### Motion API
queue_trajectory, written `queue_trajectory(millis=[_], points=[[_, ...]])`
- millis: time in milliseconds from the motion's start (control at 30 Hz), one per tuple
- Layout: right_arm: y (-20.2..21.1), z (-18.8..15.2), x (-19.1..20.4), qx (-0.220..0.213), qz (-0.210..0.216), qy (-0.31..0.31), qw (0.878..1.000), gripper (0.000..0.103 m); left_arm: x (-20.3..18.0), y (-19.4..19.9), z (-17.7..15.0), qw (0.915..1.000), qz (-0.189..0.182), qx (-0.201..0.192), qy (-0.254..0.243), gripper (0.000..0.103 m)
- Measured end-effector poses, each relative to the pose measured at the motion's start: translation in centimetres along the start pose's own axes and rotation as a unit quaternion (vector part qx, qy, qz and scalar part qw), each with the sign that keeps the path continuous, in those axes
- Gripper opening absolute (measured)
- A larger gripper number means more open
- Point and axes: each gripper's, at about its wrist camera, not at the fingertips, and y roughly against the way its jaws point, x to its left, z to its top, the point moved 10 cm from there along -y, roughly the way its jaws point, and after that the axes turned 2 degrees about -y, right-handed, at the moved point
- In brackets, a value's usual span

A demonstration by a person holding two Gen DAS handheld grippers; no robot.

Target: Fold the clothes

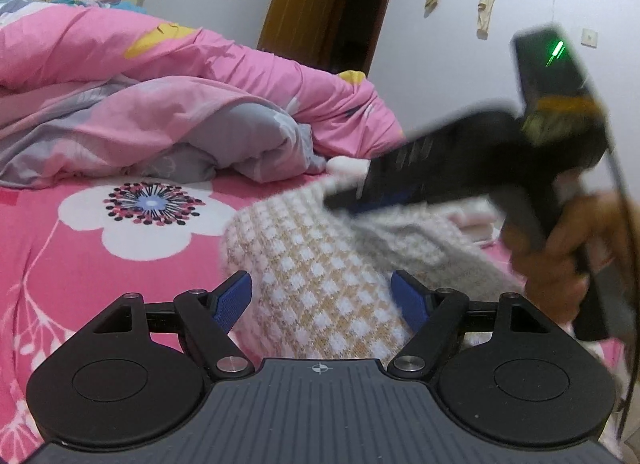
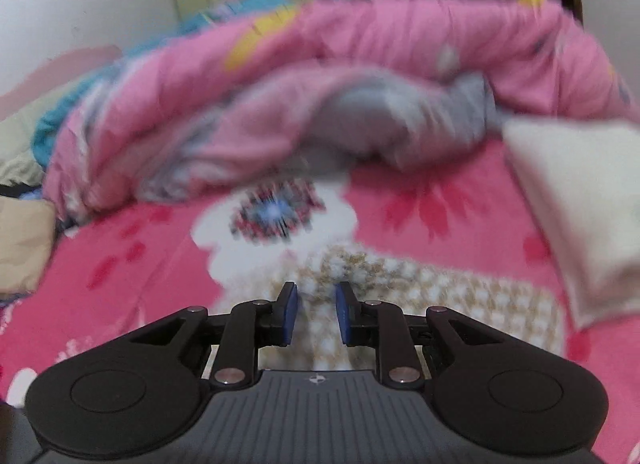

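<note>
Now, through the left wrist camera, I am seeing my left gripper (image 1: 322, 298) standing wide open, its blue pads (image 1: 232, 302) either side of a white-and-tan checked knit garment (image 1: 316, 268) but not pressing on it. The garment is lying on the pink floral bedsheet (image 1: 60, 248), lifted toward two o'clock, where my right gripper (image 1: 344, 200) is reaching in, blurred, with a hand (image 1: 560, 248) on its grip. A rumpled pink quilt (image 1: 160, 76) is piled at eleven o'clock, a brown door (image 1: 304, 4) at twelve. Switching to the right wrist camera, everything is smeared; the jaws are nearly together, with knit garment (image 2: 440, 284) bunched between them, though I cannot tell whether they are gripping it. A folded cream cloth (image 2: 576, 200) is lying at three o'clock.
</note>
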Motion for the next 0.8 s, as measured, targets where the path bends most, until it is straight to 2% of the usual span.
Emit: queue_trajectory(millis=[100, 167, 267, 400, 500, 600, 667, 767, 800], points=[[0.0, 1.1, 0.2, -0.013, -0.004, 0.004, 1.0, 0.022, 0.0, 0.0, -0.1, 1.0, -0.001, -0.001, 0.0, 0.077], [-2.5, -0.1, -1.2, 0.018, -0.022, 0.006, 1.0, 0.021, 0.0, -0.1, -0.2, 1.0, 0.002, -0.001, -0.004, 0.077], [-6.0, -3.0, -3.1, 0.057, -0.026, -0.023, 0.998, 0.02, 0.0, -0.5, -0.6, 0.9999, 0.01, 0.006, -0.013, 0.077], [-5.4, -2.7, -3.0, 0.061, -0.031, -0.019, 0.997, 0.02, -0.1, -0.4, -0.6, 0.9999, 0.005, 0.001, -0.012, 0.077], [-3.6, -1.2, -1.8, 0.028, -0.029, -0.002, 0.999, 0.022, -0.1, -0.1, -0.7, 0.9999, 0.004, -0.001, -0.012, 0.077], [-1.9, 0.9, -0.1, -0.014, -0.007, 0.012, 1.0, 0.022, -0.1, -0.1, -0.7, 0.9999, 0.004, -0.002, -0.011, 0.077], [-2.4, 1.3, 0.2, -0.013, -0.01, 0.018, 1.0, 0.022, -0.1, -0.1, -0.7, 0.9999, 0.004, -0.002, -0.011, 0.077], [-6.8, -1.8, -1.8, 0.063, -0.053, 0.01, 0.997, 0.02, 0.0, -0.4, -0.9, 0.9999, 0.008, 0.005, -0.012, 0.077], [-7.2, -2.0, -2.2, 0.063, -0.049, -0.002, 0.997, 0.02, 0.0, -0.5, -0.9, 0.9999, 0.008, 0.008, -0.011, 0.077]])
